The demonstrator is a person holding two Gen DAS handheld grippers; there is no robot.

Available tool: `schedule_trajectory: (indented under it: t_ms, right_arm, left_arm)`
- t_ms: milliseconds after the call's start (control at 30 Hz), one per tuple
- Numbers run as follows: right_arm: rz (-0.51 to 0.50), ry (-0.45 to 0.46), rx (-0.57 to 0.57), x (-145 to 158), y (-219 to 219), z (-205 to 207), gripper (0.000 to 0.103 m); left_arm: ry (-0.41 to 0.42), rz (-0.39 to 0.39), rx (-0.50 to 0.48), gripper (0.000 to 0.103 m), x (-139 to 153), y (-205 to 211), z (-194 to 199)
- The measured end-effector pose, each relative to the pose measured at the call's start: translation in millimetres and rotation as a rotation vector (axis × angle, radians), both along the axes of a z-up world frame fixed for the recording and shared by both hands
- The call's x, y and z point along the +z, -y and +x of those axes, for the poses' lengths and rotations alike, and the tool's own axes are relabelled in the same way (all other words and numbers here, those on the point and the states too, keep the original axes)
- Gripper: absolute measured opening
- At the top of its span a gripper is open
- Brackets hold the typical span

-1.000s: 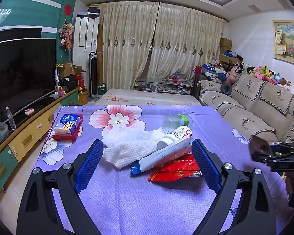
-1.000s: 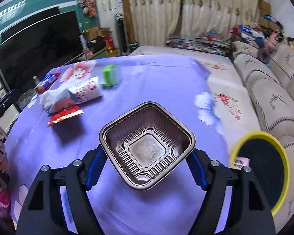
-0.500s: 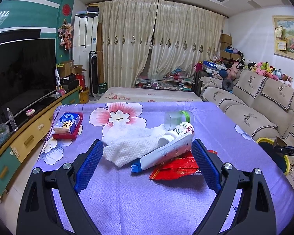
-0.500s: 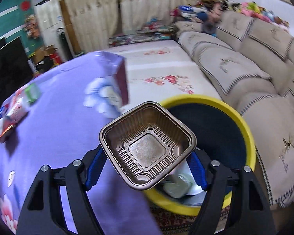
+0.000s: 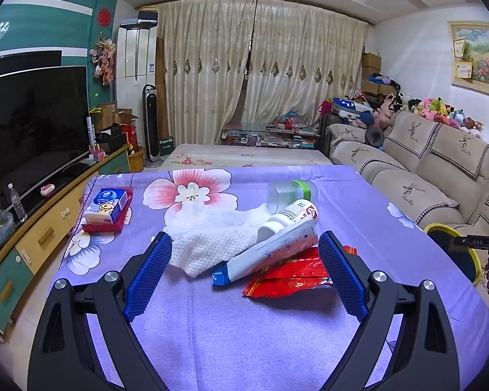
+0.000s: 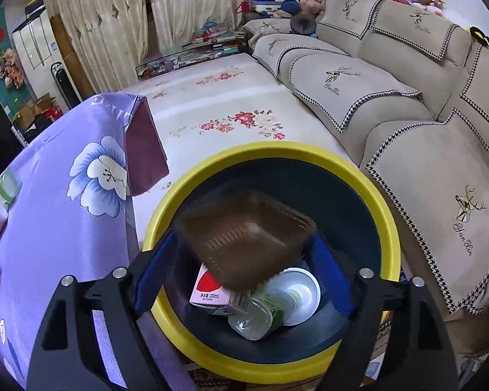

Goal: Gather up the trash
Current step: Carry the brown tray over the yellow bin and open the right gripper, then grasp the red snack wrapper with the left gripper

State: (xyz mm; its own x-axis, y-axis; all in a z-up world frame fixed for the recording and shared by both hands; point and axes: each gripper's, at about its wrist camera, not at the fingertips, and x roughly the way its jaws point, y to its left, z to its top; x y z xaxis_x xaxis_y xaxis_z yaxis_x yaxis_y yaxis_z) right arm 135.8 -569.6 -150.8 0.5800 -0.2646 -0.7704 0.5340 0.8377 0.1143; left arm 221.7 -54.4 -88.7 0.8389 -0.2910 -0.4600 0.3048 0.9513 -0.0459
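- Left wrist view first: the left claw is held wide open and low over the purple tabletop, nothing gripped, nothing touched by its blue pads.
- Framed between those pads, well clear of both, the remaining trash is seen in a heap: a white paper towel, a squeezed tube lying across it, a red wrapper under the tube, a small white bottle and a clear cup behind.
- A tissue pack at the far left is left alone; whether it counts as trash cannot be told.
- Right wrist view: the brown plastic tray is blurred and tipped, caught just above the yellow-rimmed bin, a milk carton and clear cups beneath it.
- The right claw is spread wide, its jaws having just been opening; the tray sits between the pads but is judged released, no longer pinched.
- For a clean drop, the claw is best kept centred over the bin mouth until the tray is fully clear, then lifted straight out so the rim is not clipped.
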Motion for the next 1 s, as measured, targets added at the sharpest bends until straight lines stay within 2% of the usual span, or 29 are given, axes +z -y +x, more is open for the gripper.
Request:
schedule_trajectory:
  t_ms: [233,400,500,633,833,1000]
  right_arm:
    - [0.009,0.057,0.038,13.7,-16.9,-5.7,0.078]
    - [0.015,0.120,0.068,26.0,-37.0,-11.9,0.078]
    - [0.005,0.156,0.089,31.2,-53.4,-16.0,0.078]
    - [-0.034,0.193,0.110,36.0,-72.7,-21.9,0.078]
    - [-0.026,0.225,0.130,35.0,-85.4,-23.9,0.079]
    - [-0.017,0.250,0.135,36.4,-85.8,-26.3,0.079]
  left_arm:
    - [0.003,-0.007,-0.030,0.090,1.0,3.5,-3.0]
    - [-0.021,-0.051,-0.147,0.090,1.1,11.5,-6.8]
    - [-0.044,-0.049,-0.228,0.090,-2.2,22.5,-9.7]
    - [-0.061,0.014,-0.308,0.090,-8.5,44.6,-16.0]
    - [-0.108,0.102,-0.344,0.090,-20.8,73.7,-14.5]
    - [-0.120,0.194,-0.332,0.079,-26.4,93.7,-9.6]
